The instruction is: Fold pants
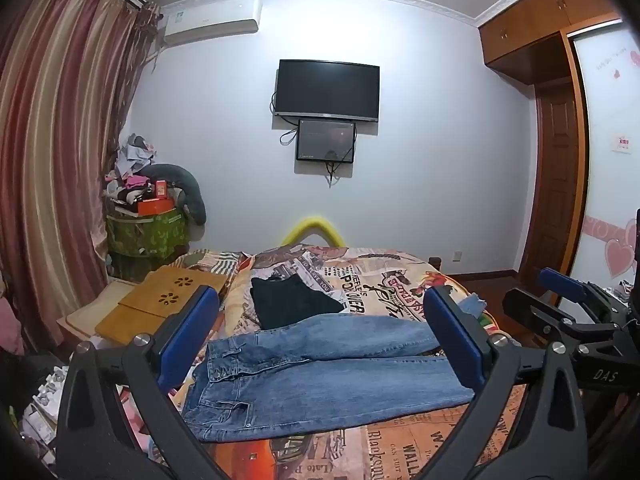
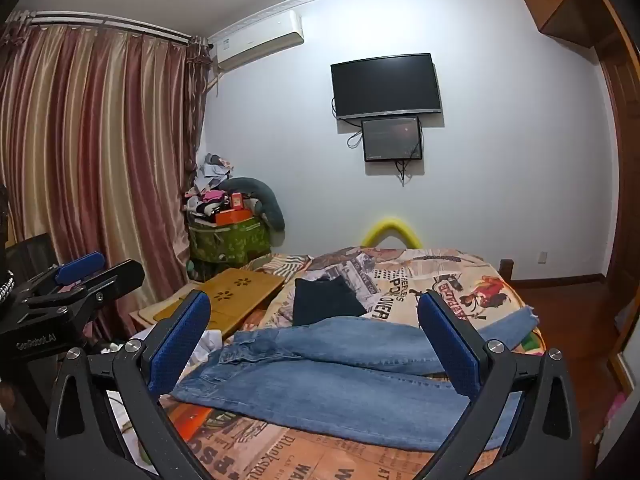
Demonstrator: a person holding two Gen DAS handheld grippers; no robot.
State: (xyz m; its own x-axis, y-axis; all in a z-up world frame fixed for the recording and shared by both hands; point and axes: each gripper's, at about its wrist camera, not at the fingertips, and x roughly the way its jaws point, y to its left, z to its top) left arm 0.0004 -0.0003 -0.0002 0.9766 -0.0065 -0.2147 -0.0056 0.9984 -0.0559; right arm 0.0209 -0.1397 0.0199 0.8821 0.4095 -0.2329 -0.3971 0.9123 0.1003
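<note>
Blue denim jeans (image 1: 320,364) lie flat across the near part of the bed (image 1: 400,452), waist to the left, legs running right, on a quilt printed with newspaper patterns. A folded black cloth (image 1: 292,300) lies just beyond them. The left gripper (image 1: 320,336) and right gripper (image 2: 316,340) both hang above the jeans, jaws wide, blue ribbed pads empty.

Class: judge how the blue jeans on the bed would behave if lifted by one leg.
The jeans lie creased and limp, so they would probably droop. Denim looks thick, likely heavyish. On the soft printed bedspread they would probably drag, not slide.
</note>
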